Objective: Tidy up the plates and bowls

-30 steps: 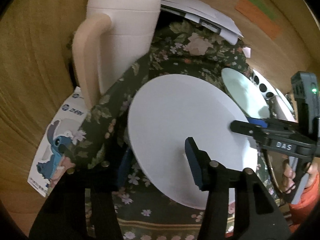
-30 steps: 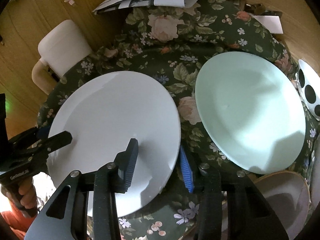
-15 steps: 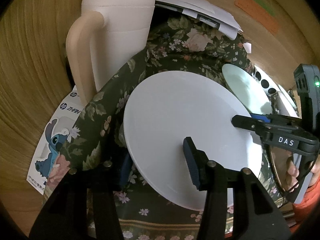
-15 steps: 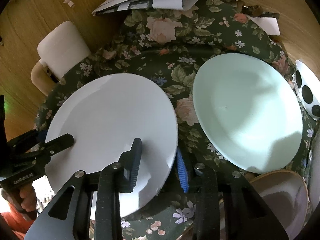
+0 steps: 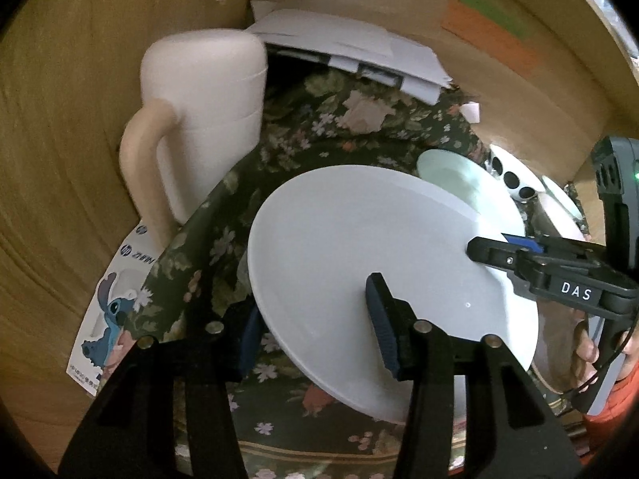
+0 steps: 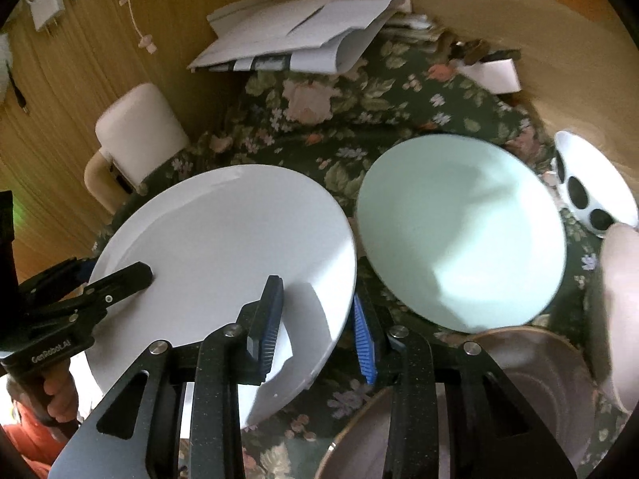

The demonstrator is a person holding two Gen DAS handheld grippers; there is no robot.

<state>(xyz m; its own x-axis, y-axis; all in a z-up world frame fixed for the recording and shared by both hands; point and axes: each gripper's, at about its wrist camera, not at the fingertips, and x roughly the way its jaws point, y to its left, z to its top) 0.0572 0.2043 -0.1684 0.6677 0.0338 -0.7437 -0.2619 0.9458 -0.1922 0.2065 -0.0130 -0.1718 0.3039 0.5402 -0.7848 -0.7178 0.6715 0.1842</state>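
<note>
white plate (image 6: 223,247) rim between right claw (image 6: 315,331) fingers, left claw (image 5: 311,327) astride opposite rim

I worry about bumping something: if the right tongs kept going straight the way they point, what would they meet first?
The right tongs straddle the rim of the round white plate, so it meets them first. Beyond lies the dark floral tablecloth, then the stack of white papers; depth is unclear.

White plate (image 6: 223,247): smooth, glossy glaze. Mint plate (image 6: 459,231): satin sheen. Tablecloth (image 6: 359,127): matt floral cloth. Gripper pads (image 6: 363,331): ribbed blue rubber.
</note>
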